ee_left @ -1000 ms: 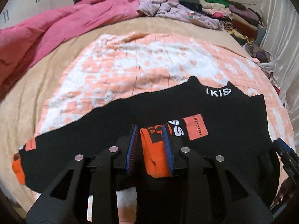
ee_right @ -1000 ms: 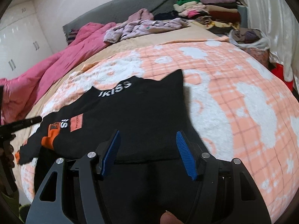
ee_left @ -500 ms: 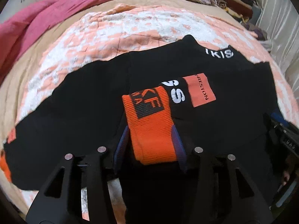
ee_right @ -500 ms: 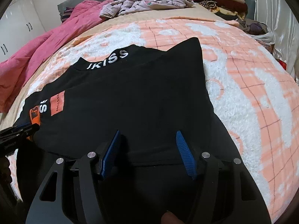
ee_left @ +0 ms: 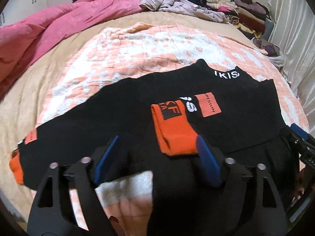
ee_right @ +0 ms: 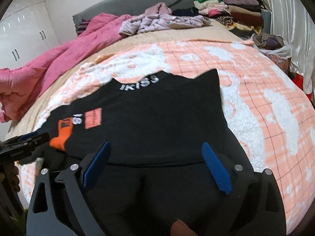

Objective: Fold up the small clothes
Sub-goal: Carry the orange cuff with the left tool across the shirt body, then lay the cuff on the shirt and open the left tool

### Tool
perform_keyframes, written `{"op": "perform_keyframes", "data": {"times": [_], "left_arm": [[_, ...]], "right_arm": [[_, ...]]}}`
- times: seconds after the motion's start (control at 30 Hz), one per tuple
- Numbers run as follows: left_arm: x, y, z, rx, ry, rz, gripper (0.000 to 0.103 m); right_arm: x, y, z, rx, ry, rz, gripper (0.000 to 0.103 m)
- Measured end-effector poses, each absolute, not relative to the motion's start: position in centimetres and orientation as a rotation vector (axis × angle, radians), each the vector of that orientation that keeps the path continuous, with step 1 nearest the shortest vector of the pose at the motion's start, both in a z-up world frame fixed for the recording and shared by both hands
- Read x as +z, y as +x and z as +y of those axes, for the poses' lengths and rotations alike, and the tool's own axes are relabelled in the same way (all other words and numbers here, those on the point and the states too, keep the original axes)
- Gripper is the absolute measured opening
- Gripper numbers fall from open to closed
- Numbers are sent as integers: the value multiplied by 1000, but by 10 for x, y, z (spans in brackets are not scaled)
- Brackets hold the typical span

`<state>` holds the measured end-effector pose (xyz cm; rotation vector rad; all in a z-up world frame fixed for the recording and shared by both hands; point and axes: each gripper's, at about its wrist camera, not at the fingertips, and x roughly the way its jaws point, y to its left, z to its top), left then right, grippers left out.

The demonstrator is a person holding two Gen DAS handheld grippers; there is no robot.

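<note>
White letters reading "IKISS" are showing on the collar [ee_right: 139, 83] of the black sweatshirt [ee_right: 157, 122]. An orange patch [ee_left: 209, 104] on its chest is bearing small dark print, partly legible as "…STON". Beside it, large white letters [ee_left: 189, 106] are reading roughly "SS". Black lettering on the orange cuff [ee_left: 173, 129] is staying illegible.

Left gripper [ee_left: 155, 153] is being angled steeply down toward 12 o'clock, jaws opening wide, nothing being pinched. Right gripper [ee_right: 155, 163] is being pitched down likewise, jaws opening, pads clear. A fingertip [ee_right: 180, 227] is being seen at 6 o'clock behind it.
</note>
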<state>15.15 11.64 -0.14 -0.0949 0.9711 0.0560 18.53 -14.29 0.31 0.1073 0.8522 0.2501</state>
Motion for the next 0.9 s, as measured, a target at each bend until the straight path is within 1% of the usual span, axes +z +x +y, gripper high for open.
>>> {"op": "perform_keyframes", "data": {"times": [0.07,0.13,0.27,0.9], "left_arm": [[3,147,121,66,-97,958,81],[7,141,129,79,-108,943,86],[14,129,146,121,-116,914,89],[4,66,268,378,-270,887,91]], "right_arm": [[8,183,-137,259,100,843,95],[14,178,-128,274,87,825,95],[26,170,-113,309,71,798,95],[53,154,-6,515,-43,744,96]]}}
